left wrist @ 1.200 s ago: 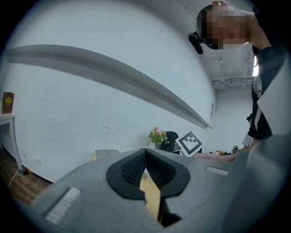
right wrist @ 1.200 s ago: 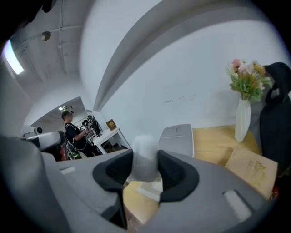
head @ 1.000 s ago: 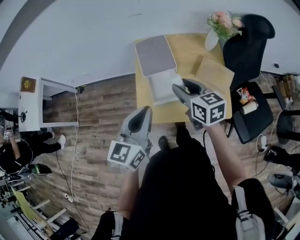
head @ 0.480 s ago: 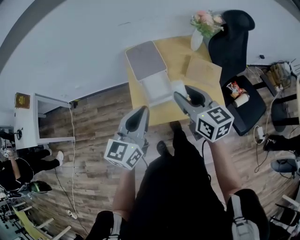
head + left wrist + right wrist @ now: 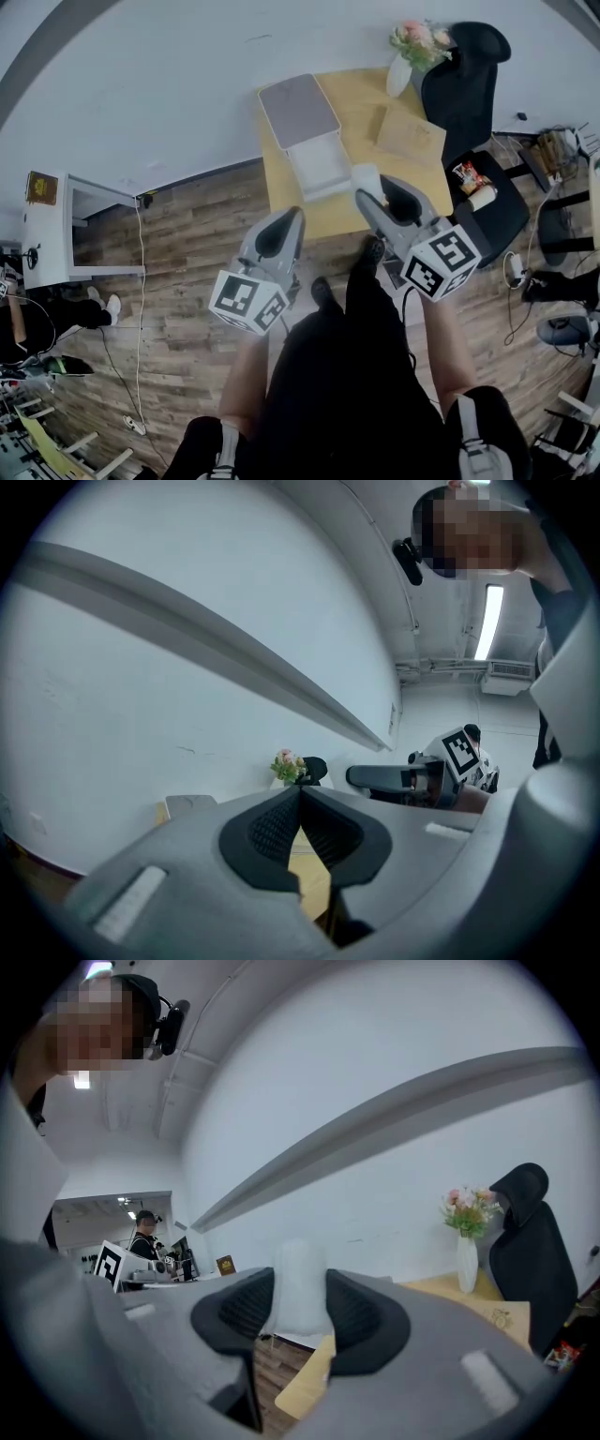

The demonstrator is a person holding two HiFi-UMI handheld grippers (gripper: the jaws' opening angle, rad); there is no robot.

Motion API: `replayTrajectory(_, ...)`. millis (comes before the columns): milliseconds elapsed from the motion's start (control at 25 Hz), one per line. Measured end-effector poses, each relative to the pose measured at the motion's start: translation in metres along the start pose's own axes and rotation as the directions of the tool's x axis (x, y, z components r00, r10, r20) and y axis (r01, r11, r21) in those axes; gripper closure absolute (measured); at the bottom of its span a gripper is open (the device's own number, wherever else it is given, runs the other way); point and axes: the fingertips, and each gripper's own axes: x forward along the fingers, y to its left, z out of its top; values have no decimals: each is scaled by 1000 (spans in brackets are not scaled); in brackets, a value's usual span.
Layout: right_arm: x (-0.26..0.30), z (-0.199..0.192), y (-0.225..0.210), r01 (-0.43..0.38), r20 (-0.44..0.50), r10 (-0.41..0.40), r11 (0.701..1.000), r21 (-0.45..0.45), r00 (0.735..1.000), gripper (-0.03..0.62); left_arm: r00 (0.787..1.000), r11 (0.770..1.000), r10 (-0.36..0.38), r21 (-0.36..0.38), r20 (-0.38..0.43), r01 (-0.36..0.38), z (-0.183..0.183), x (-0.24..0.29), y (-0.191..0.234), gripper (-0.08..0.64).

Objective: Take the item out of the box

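Note:
On the yellow table (image 5: 347, 220) lies a white box (image 5: 321, 171) with its grey lid (image 5: 298, 111) swung open at the back. My right gripper (image 5: 371, 191) hovers over the table's front edge, right of the box, shut on a white item (image 5: 367, 178). In the right gripper view that pale, rounded item (image 5: 300, 1283) fills the gap between the black pads (image 5: 361, 1312) of the right gripper (image 5: 300, 1312). My left gripper (image 5: 294, 216) hangs over the floor in front of the table, shut with nothing in it. The left gripper view shows the left gripper (image 5: 300, 803) with its pads (image 5: 272, 827) meeting.
A vase of flowers (image 5: 412, 54) and a flat brown packet (image 5: 411, 134) sit at the table's right end. A black chair (image 5: 473, 89) with snacks (image 5: 472, 183) on its seat stands right of the table. A white cabinet (image 5: 66, 225) stands far left on the wooden floor.
My right gripper has drawn back from the box toward the table's front edge and risen, with the white item in it. The left gripper has shifted a little.

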Motion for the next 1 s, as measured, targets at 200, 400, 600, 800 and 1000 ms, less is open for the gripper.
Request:
replayTrajectory(200, 6, 8, 15, -8, 24, 9, 1000, -24, 1000, 419, 1000, 1000, 3, 23, 28, -4, 11, -11, 7, 552)
replayTrajectory(400, 7, 22, 26, -38, 50, 42, 996, -77, 998, 419, 998, 999, 28, 36, 63, -30, 25, -15, 16, 551)
replayTrajectory(600, 8, 29, 26, -34, 58, 40, 995, -92, 998, 419, 996, 998, 50, 39, 76, -53, 37, -15, 21, 552)
replayTrajectory(800, 10, 33, 28, -46, 56, 52, 993, -110, 997, 419, 996, 997, 54, 45, 77, -57, 42, -13, 23, 552)
replayTrajectory(1000, 9, 36, 33, -52, 65, 60, 992, -116, 996, 419, 996, 997, 50, 49, 70, -53, 41, -15, 22, 552)
